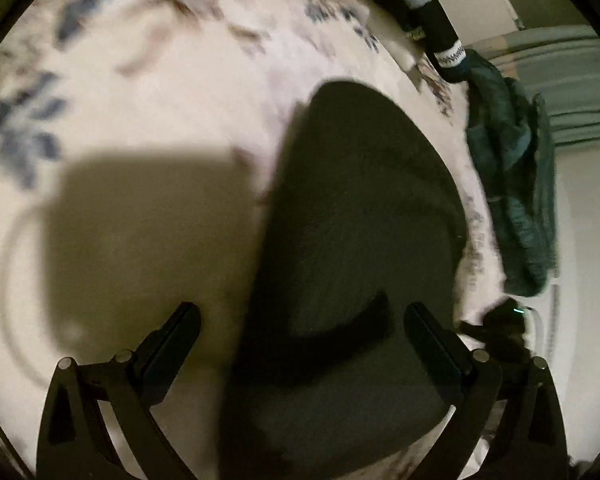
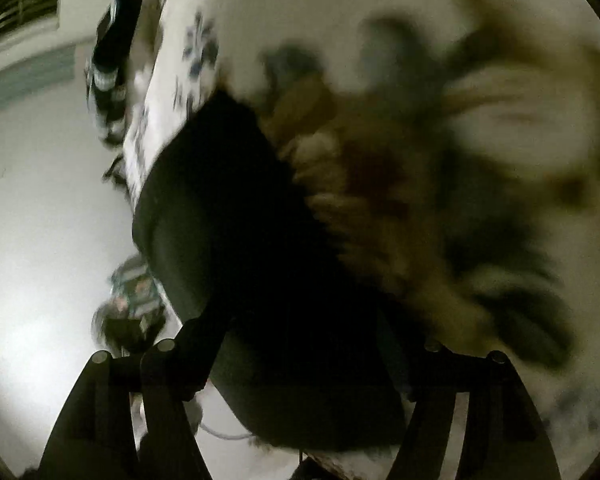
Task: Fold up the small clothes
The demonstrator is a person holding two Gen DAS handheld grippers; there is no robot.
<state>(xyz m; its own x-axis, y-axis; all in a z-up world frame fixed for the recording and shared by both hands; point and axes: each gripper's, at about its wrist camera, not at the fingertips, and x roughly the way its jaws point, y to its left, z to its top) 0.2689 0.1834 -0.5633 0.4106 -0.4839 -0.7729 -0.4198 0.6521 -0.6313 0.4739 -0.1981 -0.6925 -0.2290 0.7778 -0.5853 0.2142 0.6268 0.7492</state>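
Left wrist view: my left jaws [image 1: 302, 326] stand wide apart with nothing pinched; the dark garment [image 1: 352, 240] lies between and under the fingers.
Right wrist view: my right jaws [image 2: 312, 344] are spread too, pads off the cloth as far as the blur shows; the same dark garment [image 2: 252, 248] fills the gap.
Garment's place: flat on the pale floral bedspread [image 1: 148, 92], near its edge.
Long axis: it runs away from my left jaws, leaning slightly rightward.
Nearer hand: I judge both equally close, each over the near end.
Beyond the garment: a crumpled teal cloth [image 1: 512, 176] hangs past the bed's edge; farther still, black-and-grey folded pieces [image 1: 424, 12].
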